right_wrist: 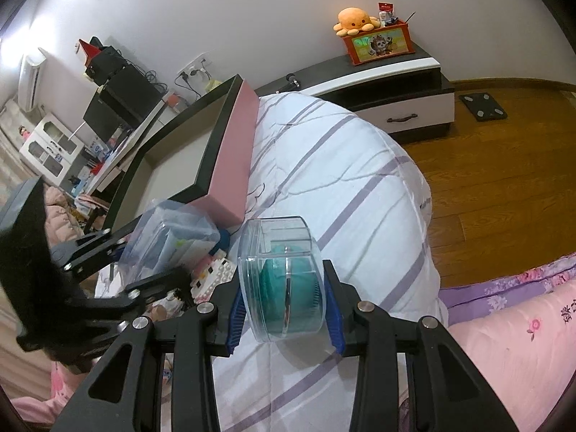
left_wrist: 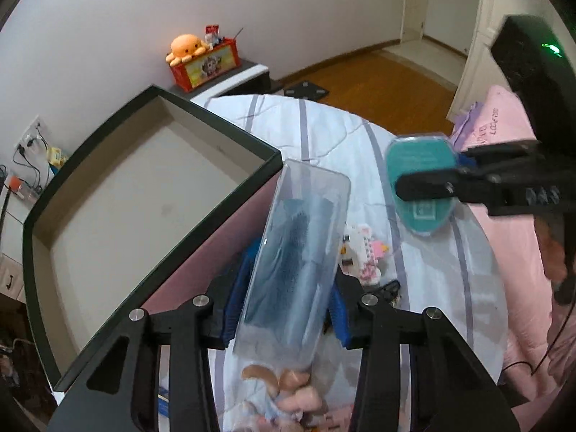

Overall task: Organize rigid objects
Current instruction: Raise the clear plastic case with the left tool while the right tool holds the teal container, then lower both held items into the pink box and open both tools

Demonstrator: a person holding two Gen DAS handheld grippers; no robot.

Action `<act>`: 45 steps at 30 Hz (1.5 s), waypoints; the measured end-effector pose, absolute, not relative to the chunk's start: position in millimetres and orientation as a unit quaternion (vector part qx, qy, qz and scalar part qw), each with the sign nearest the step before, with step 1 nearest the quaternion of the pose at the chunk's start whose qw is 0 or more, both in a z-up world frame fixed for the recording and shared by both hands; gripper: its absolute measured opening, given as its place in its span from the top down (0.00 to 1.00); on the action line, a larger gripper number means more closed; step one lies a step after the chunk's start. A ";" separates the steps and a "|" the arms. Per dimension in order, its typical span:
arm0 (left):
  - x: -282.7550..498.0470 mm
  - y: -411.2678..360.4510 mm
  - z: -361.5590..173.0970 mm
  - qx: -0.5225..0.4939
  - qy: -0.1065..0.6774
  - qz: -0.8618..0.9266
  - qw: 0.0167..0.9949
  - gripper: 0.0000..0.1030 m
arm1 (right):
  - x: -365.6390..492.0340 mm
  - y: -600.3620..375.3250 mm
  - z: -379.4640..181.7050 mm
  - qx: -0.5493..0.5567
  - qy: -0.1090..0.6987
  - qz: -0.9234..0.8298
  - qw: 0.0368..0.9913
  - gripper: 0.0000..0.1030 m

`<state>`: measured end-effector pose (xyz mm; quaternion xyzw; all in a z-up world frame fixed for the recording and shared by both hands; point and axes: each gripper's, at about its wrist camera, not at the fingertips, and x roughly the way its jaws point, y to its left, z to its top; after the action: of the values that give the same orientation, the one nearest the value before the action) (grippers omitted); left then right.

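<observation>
Two clear cases held beside the open box.
Left gripper clamps the long case just right of the box; right gripper clamps the round case farther right. Smooth plastic could slip from either grip over the bed.
</observation>
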<state>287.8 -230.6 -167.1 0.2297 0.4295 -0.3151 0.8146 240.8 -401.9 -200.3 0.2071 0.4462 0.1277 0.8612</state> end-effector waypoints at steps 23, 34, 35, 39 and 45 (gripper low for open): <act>266.4 -181.2 -125.1 0.143 0.383 -0.285 0.867 0.65 | 206.1 -365.6 -147.5 0.174 0.407 0.123 0.888 0.63; 206.3 -91.6 -80.0 0.107 0.313 -0.191 0.924 0.64 | 158.5 -298.2 -96.1 0.125 0.361 0.143 0.913 0.63; 201.6 -85.1 -76.4 0.103 0.308 -0.184 0.928 0.64 | 152.7 -288.7 -92.4 0.119 0.357 0.146 0.915 0.63; 175.0 -50.1 -69.2 0.083 0.291 -0.152 0.941 0.64 | 136.2 -265.0 -84.2 0.109 0.350 0.158 0.917 0.63; 143.9 -13.2 -62.9 0.057 0.272 -0.111 0.954 0.64 | 108.8 -233.3 -75.3 0.084 0.334 0.155 0.926 0.63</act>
<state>143.9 -13.2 -62.9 0.0570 0.2719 -0.1108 0.9542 108.8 -233.3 -75.3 0.0838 0.3339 0.1546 0.9261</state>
